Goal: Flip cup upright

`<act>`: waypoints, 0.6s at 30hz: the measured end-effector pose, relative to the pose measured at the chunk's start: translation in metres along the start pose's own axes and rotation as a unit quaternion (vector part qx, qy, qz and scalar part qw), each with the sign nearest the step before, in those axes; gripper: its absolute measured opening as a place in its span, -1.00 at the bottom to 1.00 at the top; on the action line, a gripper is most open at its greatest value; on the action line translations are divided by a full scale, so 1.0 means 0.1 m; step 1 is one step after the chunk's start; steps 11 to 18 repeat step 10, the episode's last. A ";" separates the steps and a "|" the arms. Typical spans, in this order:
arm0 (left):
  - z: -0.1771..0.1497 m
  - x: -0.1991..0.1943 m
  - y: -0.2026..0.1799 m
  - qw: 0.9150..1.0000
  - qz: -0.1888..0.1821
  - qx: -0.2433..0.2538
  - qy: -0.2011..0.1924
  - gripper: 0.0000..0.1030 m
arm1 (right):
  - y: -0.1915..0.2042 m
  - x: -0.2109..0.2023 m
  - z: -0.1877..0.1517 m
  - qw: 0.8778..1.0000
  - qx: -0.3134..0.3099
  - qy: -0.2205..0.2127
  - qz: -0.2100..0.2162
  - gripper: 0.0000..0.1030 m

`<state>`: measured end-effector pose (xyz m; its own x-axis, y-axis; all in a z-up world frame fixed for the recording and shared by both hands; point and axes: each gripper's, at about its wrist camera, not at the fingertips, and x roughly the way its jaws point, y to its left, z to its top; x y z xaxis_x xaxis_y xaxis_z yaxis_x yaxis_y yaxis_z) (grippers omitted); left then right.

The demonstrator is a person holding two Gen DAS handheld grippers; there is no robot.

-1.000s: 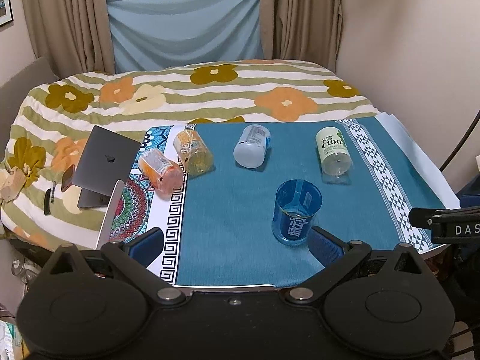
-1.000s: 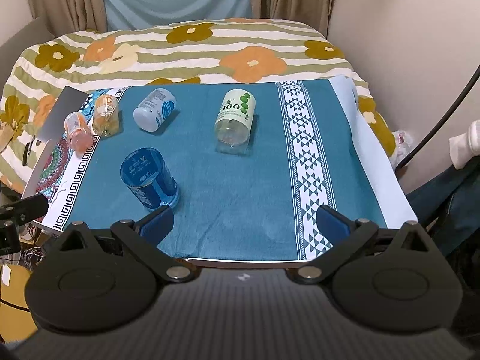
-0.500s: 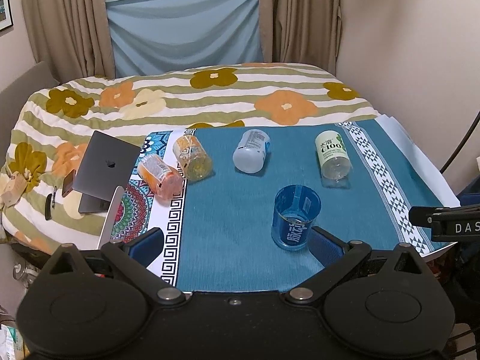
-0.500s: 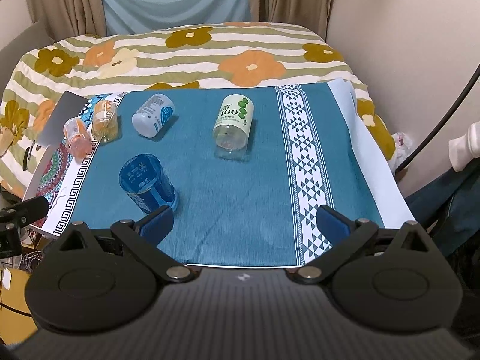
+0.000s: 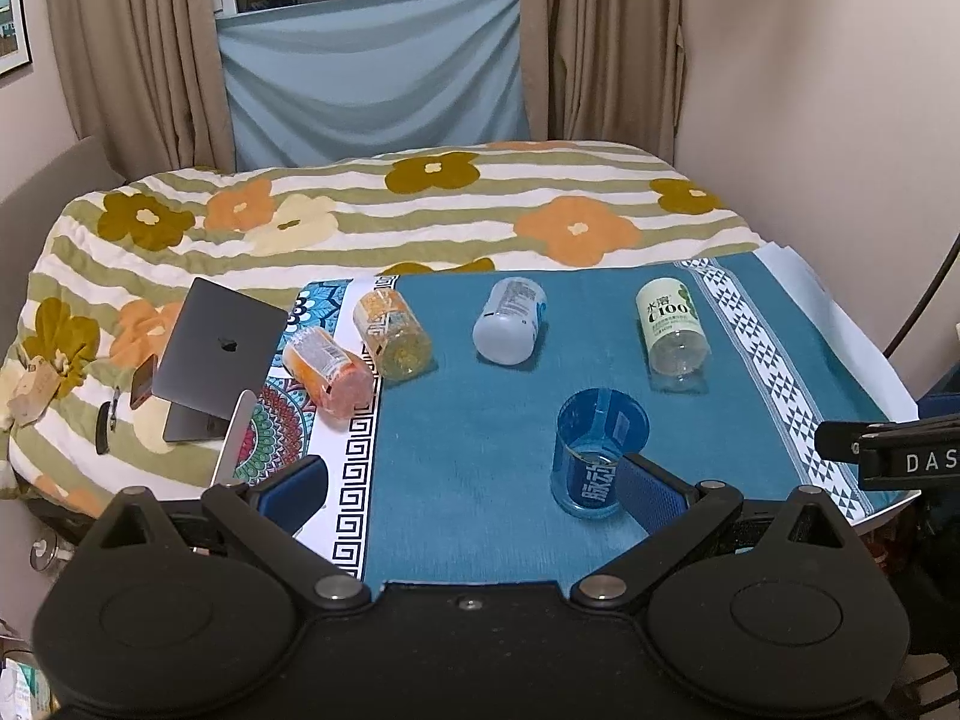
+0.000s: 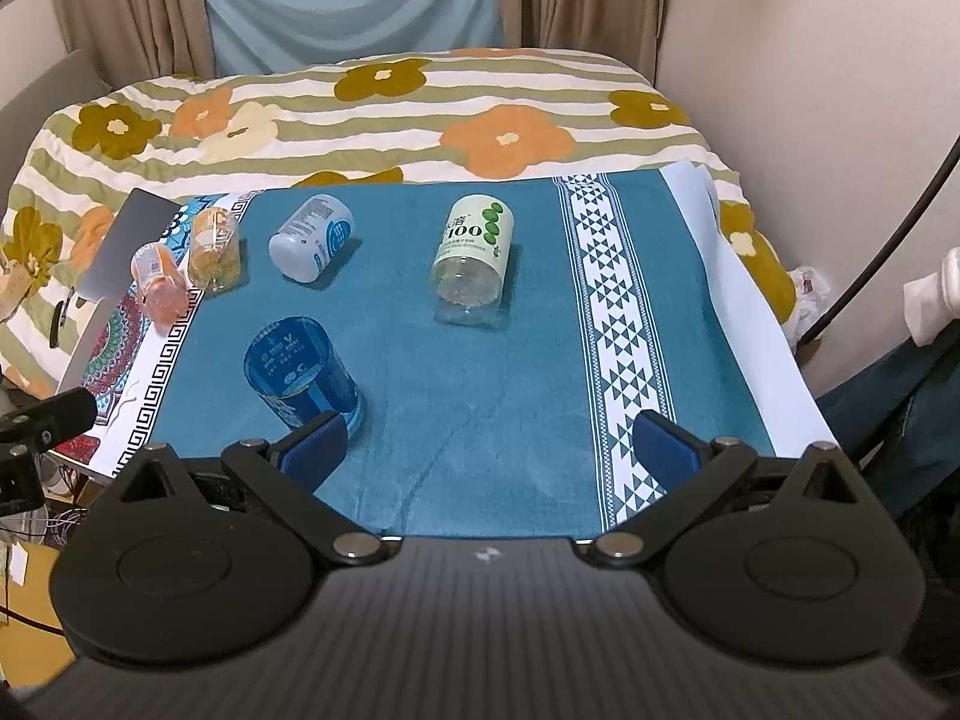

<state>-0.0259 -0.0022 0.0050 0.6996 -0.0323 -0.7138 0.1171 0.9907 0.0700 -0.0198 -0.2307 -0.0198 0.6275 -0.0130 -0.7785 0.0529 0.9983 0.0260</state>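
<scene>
The blue cup (image 5: 597,453) already stands upright near the front edge of the tabletop (image 5: 480,420), so I should back away without nudging it. My left tongs (image 5: 474,486) and right tongs (image 6: 489,450) both gape wide, holding nothing.

- One blue cup (image 5: 600,450), at 5 o'clock on the cloth (image 5: 480,420).
- Four bottles lying on their sides: orange (image 5: 327,372), yellow (image 5: 391,336), white (image 5: 510,321), green-labelled (image 5: 671,318).
- One laptop (image 5: 219,354), at 9 o'clock.
- Two grippers: left (image 5: 471,489), right (image 6: 489,453).
</scene>
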 end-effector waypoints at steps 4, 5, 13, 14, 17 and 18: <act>0.01 0.04 0.04 1.000 0.005 -0.009 0.006 1.00 | 0.00 0.00 0.00 1.000 -0.001 0.000 0.000 1.00; 0.01 0.05 0.04 1.000 0.006 -0.010 0.005 1.00 | 0.01 0.00 0.01 1.000 -0.001 0.001 0.000 1.00; 0.02 0.05 0.07 1.000 0.005 -0.016 -0.003 1.00 | 0.06 0.02 0.03 1.000 -0.004 0.001 0.000 1.00; 0.02 0.05 0.07 1.000 0.005 -0.016 -0.003 1.00 | 0.06 0.02 0.03 1.000 -0.004 0.001 0.000 1.00; 0.02 0.05 0.07 1.000 0.005 -0.016 -0.003 1.00 | 0.06 0.02 0.03 1.000 -0.004 0.001 0.000 1.00; 0.02 0.05 0.07 1.000 0.005 -0.016 -0.003 1.00 | 0.06 0.02 0.03 1.000 -0.004 0.001 0.000 1.00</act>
